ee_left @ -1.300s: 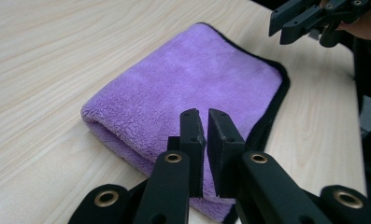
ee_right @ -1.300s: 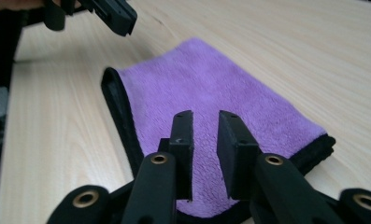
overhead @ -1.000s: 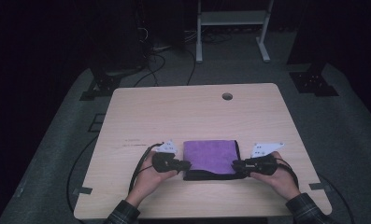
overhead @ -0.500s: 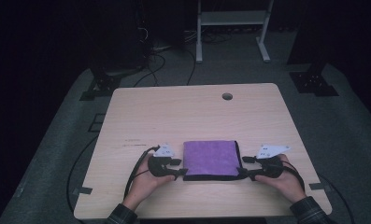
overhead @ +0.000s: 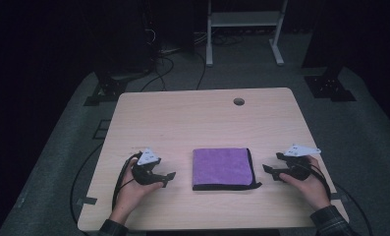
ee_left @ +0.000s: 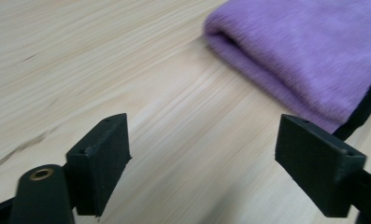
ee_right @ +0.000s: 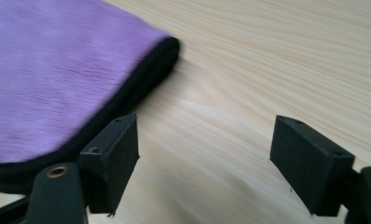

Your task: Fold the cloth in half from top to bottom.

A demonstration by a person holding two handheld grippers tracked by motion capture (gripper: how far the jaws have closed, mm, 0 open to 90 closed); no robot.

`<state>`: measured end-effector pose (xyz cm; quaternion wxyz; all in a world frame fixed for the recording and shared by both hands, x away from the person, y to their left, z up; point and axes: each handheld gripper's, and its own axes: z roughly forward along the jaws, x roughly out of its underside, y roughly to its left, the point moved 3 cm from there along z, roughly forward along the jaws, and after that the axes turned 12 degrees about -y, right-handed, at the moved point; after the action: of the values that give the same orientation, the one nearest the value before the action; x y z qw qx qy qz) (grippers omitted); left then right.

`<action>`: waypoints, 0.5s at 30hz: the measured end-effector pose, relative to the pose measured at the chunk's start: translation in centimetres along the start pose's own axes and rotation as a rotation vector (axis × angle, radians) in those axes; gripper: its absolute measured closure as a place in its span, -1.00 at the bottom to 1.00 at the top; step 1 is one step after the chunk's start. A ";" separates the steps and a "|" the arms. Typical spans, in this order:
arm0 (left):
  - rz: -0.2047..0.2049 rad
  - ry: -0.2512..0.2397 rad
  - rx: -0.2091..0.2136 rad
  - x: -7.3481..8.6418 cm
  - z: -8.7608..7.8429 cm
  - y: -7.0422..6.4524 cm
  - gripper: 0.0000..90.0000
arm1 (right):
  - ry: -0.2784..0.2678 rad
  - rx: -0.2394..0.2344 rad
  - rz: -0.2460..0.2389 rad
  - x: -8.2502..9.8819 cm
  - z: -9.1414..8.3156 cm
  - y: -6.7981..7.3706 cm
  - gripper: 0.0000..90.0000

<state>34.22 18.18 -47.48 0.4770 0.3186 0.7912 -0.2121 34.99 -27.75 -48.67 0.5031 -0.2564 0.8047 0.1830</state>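
A folded purple cloth (overhead: 222,167) with a black edge lies flat on the wooden table (overhead: 197,118), near the front middle. My left gripper (overhead: 169,177) rests on the table a short way left of the cloth, open, nothing between its jaws. In the left gripper view the cloth (ee_left: 309,60) lies ahead to the upper right, beyond the left gripper (ee_left: 220,163). My right gripper (overhead: 267,170) sits just right of the cloth, open and empty. In the right gripper view the cloth (ee_right: 57,79) fills the upper left, past the right gripper (ee_right: 206,163).
A round cable hole (overhead: 238,102) sits in the table's far side. Beyond the table stand a white metal frame (overhead: 241,24) and dark equipment with cables (overhead: 158,54) on the grey floor. Bare wood surrounds the cloth.
Both grippers have let go of the cloth's sides and drawn outward, away from it. The cloth has stayed flat on the table.
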 end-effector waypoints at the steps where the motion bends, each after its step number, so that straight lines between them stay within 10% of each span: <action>1: -0.005 0.004 -0.016 0.3 -0.3 0.4 -0.67 | 0.003 0.018 0.003 0.1 -0.1 -0.3 -0.52; 15: -0.024 0.075 -0.138 4.0 -4.1 3.6 -0.85 | 0.100 0.125 0.039 2.6 -1.3 -2.7 -0.66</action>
<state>32.83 24.55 -49.31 0.4651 0.2832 0.8251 -0.1506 34.74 -31.25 -50.59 0.4735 -0.2176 0.8437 0.1292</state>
